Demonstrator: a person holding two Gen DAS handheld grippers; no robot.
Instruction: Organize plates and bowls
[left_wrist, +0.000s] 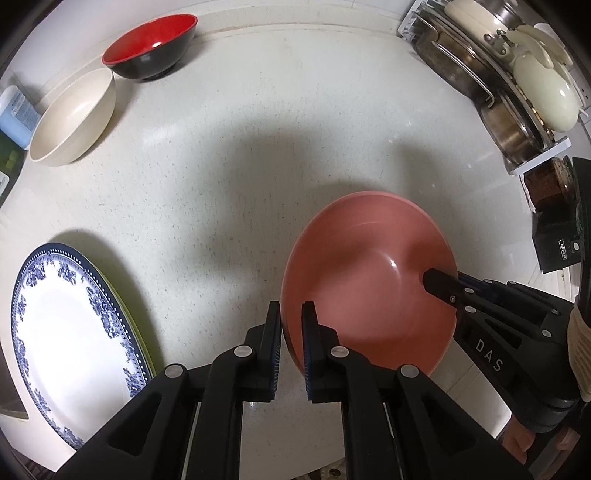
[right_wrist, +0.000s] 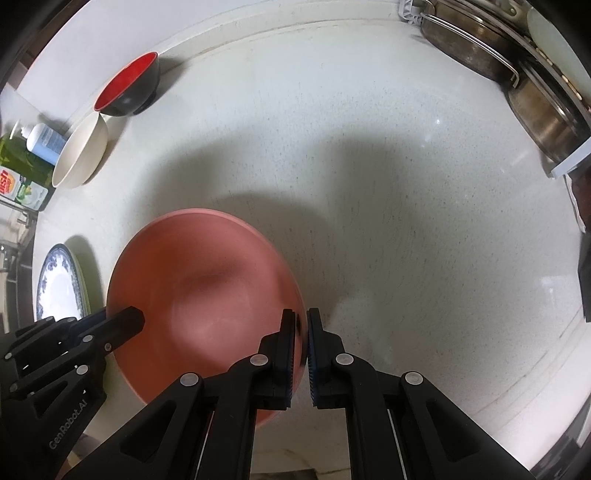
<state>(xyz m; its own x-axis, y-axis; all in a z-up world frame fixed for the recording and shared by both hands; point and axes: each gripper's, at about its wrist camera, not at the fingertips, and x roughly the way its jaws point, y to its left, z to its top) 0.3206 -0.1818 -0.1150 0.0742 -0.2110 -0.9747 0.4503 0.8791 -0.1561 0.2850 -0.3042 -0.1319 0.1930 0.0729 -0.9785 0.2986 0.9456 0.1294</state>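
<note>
Mid-task: pink bowl pinched at opposite rims by left gripper and right gripper, plates stacked left, cream bowl and red bowl unstacked far left.

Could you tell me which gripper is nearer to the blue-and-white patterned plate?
Left. The left gripper holds the pink bowl's rim on the side facing the blue-and-white patterned plate; the right gripper grips the far rim.

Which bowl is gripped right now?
The pink bowl: left gripper and right gripper each clamp its rim. The cream bowl and red-and-black bowl sit untouched.
</note>
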